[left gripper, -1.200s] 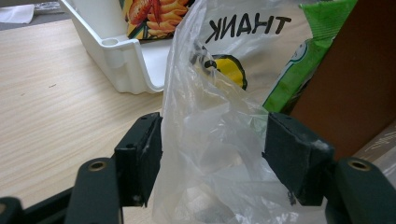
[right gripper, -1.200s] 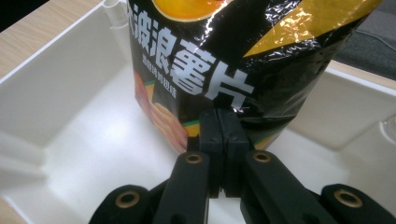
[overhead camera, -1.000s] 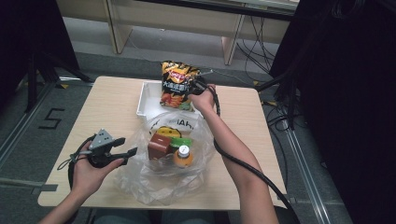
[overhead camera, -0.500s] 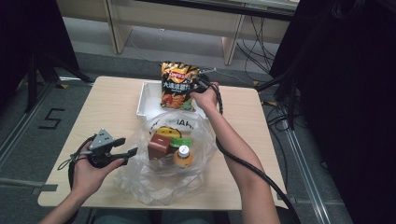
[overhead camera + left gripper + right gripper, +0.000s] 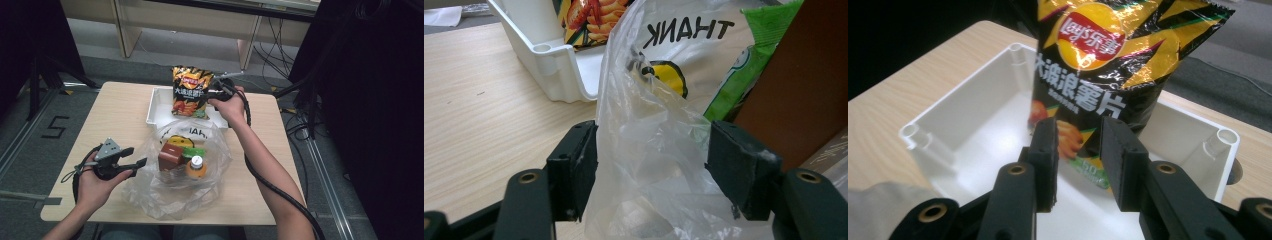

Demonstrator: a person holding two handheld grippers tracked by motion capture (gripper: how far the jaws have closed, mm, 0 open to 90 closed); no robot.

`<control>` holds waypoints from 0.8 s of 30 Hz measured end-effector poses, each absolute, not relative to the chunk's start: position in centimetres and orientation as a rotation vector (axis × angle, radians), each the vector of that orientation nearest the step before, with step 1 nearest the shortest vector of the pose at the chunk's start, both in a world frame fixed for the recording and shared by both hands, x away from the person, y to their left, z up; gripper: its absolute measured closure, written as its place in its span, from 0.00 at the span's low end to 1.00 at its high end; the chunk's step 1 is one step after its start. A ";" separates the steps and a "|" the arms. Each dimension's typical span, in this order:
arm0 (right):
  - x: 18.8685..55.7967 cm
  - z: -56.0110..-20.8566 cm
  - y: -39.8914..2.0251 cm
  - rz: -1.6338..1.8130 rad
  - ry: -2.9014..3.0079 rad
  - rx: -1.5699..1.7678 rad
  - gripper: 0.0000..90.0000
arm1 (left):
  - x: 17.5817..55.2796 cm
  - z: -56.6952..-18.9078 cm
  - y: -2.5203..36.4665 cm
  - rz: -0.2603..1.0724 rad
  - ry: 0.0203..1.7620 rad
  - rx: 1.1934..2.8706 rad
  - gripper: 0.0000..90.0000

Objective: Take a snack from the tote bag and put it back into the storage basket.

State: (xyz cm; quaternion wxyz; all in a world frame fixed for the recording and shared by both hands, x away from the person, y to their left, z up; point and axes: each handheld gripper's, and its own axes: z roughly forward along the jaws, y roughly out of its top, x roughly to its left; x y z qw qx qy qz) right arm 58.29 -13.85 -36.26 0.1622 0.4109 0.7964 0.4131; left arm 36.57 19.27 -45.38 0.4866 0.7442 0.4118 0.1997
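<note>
The right gripper clenched the chip bag, upright above the white tray. The left gripper stood released astride a plastic bag fold.

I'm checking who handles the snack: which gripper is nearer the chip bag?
Right. The right gripper has its jaws on the chip bag; the left gripper is across the table at the plastic bag.

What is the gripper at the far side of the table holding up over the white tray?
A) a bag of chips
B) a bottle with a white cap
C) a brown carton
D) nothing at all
A: the right gripper has its jaws closed on the lower part of the chips bag, which hangs upright over the white tray; the bottle and the carton sit in the plastic bag.
</note>
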 end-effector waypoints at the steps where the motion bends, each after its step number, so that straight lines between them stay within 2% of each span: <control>1: 57.3 -35.8 -13.9 1.198 2.281 1.192 0.75 | 36.6 -45.4 19.3 0.489 0.997 1.813 0.40; 9: 53.3 -34.3 -14.8 1.271 2.313 1.055 0.76 | 36.5 -45.3 19.2 0.488 0.995 1.811 0.40; 24: 47.5 -34.8 -14.1 1.322 2.542 0.809 0.75 | 36.4 -45.2 19.0 0.486 1.002 1.805 0.41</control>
